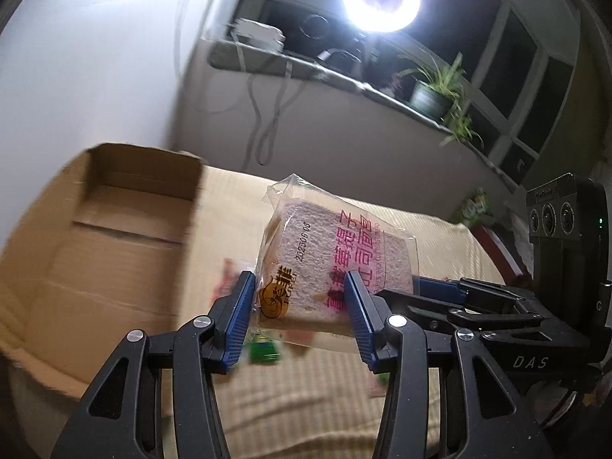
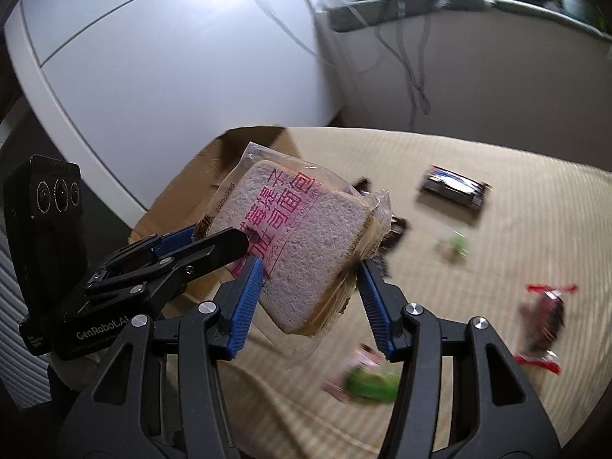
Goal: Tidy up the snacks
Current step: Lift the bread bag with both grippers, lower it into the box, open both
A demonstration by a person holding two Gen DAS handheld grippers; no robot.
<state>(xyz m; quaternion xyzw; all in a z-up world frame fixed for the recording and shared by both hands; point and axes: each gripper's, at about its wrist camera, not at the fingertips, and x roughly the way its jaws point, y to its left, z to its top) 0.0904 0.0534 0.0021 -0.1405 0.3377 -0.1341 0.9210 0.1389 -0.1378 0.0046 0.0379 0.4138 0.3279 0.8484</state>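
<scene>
A bagged bread slice (image 2: 302,244) printed "THICK CUT TOAST BREAD" and "202509" hangs above the striped cloth (image 2: 478,252), both the left gripper (image 1: 302,308) and right gripper (image 2: 310,298) clamped on it, cardboard box (image 1: 114,244) just beside.

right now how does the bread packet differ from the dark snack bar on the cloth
The bread packet is lifted off the striped cloth; the dark snack bar lies flat on it. The bread packet is clear with pink print; the bar wrapper is dark and opaque. Both are wrapped snacks.
</scene>
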